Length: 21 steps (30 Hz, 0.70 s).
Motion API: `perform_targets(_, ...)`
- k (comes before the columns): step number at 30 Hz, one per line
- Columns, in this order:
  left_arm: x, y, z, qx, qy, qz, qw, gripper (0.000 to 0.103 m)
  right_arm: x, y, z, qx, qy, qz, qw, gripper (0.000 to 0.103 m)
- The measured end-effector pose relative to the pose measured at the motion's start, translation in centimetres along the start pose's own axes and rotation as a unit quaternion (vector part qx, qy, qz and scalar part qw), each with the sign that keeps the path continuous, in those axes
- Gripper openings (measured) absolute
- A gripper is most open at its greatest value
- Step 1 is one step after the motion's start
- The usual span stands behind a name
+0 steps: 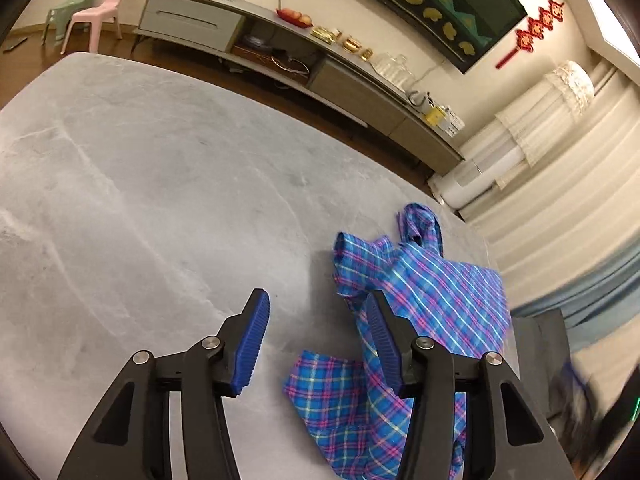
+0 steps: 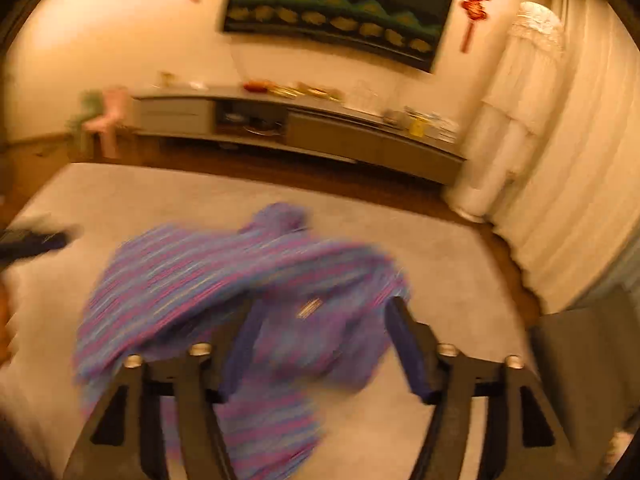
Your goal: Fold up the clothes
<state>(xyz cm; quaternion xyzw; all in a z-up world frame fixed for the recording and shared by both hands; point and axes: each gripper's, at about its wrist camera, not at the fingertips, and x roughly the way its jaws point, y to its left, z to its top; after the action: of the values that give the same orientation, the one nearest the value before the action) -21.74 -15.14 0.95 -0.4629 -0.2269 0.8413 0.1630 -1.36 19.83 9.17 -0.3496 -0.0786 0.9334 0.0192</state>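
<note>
A blue and pink plaid garment point(image 1: 424, 280) lies crumpled on the grey marble table point(image 1: 140, 160), near its right edge. My left gripper point(image 1: 316, 300) is open just above the table. Its right finger point(image 1: 382, 340) overlaps the cloth's left edge, and a corner of the cloth lies low between the fingers without touching either pad. The right wrist view is blurred. There my right gripper point(image 2: 322, 308) stands wide open above the garment point(image 2: 224, 272), with cloth showing between the fingers. The pads do not press on it.
A dark grey chair back point(image 1: 540, 340) stands at the table's right edge, close to the garment. Beyond the table are a long low cabinet point(image 1: 320, 64), two small plastic chairs point(image 1: 96, 12) and pale curtains point(image 1: 560, 184). A dark blurred shape point(image 2: 32, 242) crosses the right wrist view's left edge.
</note>
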Motion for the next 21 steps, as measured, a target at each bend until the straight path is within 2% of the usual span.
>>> perform_targets(2, 0.4, -1.7, -0.9, 0.033, 0.026, -0.027, 0.9987, 0.061, -1.6, 2.1, -3.6, -0.025, 0.002, 0.065, 0.998, 0.078)
perform_targets(4, 0.8, -4.0, -2.4, 0.090, 0.064, -0.056, 0.9923, 0.065, -1.8, 5.7, -6.6, -0.094, 0.016, 0.095, 0.991, 0.078)
perform_targets(5, 1.2, -5.7, -3.7, 0.136, 0.090, -0.067, 0.9844, 0.065, -1.3, 7.5, -8.0, -0.148, 0.026, 0.088, 0.985, 0.078)
perform_targets(7, 1.7, -7.6, -5.6, 0.182, 0.106, -0.062, 0.9755, 0.066, 0.1, 10.3, -10.9, -0.252, 0.043, 0.049, 0.965, 0.078)
perform_targets(10, 4.1, -8.7, -7.9, 0.214, 0.117, -0.003, 0.9698, 0.067, 3.6, 10.5, -12.9, -0.312, 0.069, -0.034, 0.947, 0.078)
perform_targets(11, 5.4, -8.8, -8.5, 0.216, 0.124, 0.013, 0.9683, 0.067, 4.3, 9.9, -12.9, -0.306, 0.077, -0.045, 0.948, 0.076)
perform_targets(12, 6.1, -8.6, -8.7, 0.220, 0.117, 0.029, 0.9681, 0.066, 4.8, 9.2, -12.7, -0.287, 0.088, -0.041, 0.953, 0.056)
perform_targets(13, 6.7, -8.4, -8.9, 0.223, 0.106, 0.046, 0.9679, 0.057, 4.4, 8.3, -12.2, -0.261, 0.096, -0.033, 0.960, 0.039)
perform_targets(14, 7.2, -8.2, -9.0, 0.227, 0.095, 0.062, 0.9673, 0.020, 3.9, 7.4, -11.5, -0.234, 0.103, -0.024, 0.967, 0.015)
perform_targets(15, 7.2, -7.8, -8.5, 0.216, 0.089, 0.062, 0.9704, 0.004, 3.3, 6.4, -10.9, -0.206, 0.109, -0.015, 0.972, 0.010)
perform_targets(17, 3.8, -6.0, -5.2, 0.145, 0.032, 0.039, 0.9882, 0.003, 0.4, 3.7, -8.5, -0.152, 0.072, -0.014, 0.986, 0.007)
perform_targets(18, 1.3, -5.1, -3.7, 0.117, -0.004, 0.023, 0.9929, 0.002, -1.6, 1.9, -7.0, -0.114, 0.048, -0.008, 0.992, 0.007)
perform_targets(20, -5.2, -2.7, -0.7, 0.053, -0.090, -0.022, 0.9943, 0.001, -7.2, -2.2, -3.4, -0.026, -0.014, 0.033, 0.999, 0.006)
perform_targets(21, -8.2, -1.4, 0.2, 0.024, -0.127, -0.033, 0.9910, 0.001, -10.4, -3.8, -1.9, 0.005, -0.051, 0.065, 0.997, 0.006)
